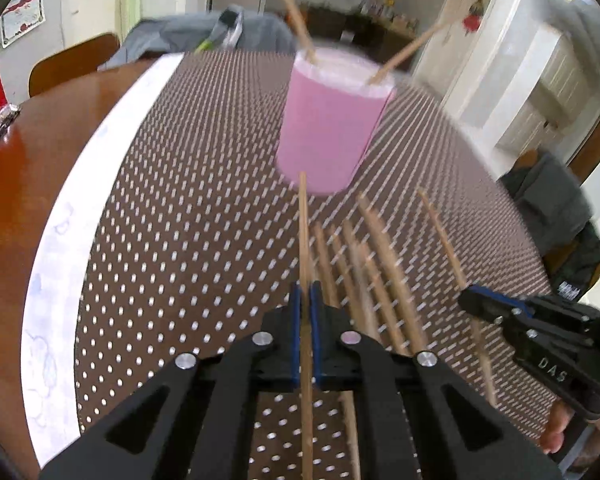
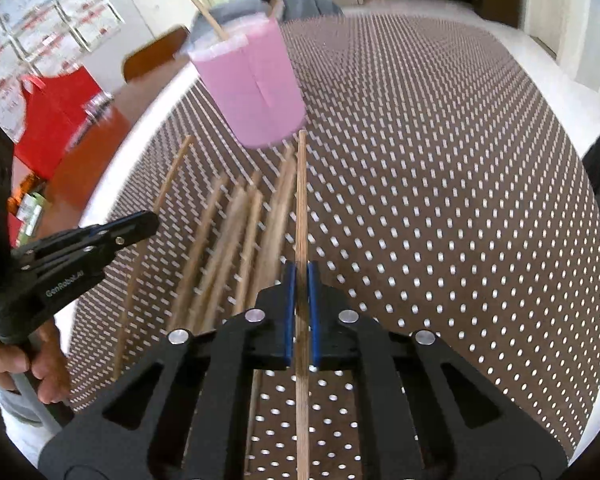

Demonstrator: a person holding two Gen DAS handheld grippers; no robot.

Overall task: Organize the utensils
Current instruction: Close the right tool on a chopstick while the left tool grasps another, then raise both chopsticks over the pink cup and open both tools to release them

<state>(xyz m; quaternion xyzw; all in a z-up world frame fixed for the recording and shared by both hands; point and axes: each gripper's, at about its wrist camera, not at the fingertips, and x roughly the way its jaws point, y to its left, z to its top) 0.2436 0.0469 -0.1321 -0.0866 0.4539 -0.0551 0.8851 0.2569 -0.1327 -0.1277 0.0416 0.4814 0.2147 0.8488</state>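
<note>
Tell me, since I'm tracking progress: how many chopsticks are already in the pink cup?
2: one chopstick leans left in the pink cup, the other chopstick leans right. Shorter ones inside may be hidden.

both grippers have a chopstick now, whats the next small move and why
Probably carry both up toward the pink cup. The left gripper and right gripper are each shut on a chopstick, and two chopsticks already stand in that cup.

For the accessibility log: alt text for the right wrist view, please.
The right tongs are shut on one wooden chopstick pointing at a pink cup on a dotted mat; loose chopsticks lie left.
</note>
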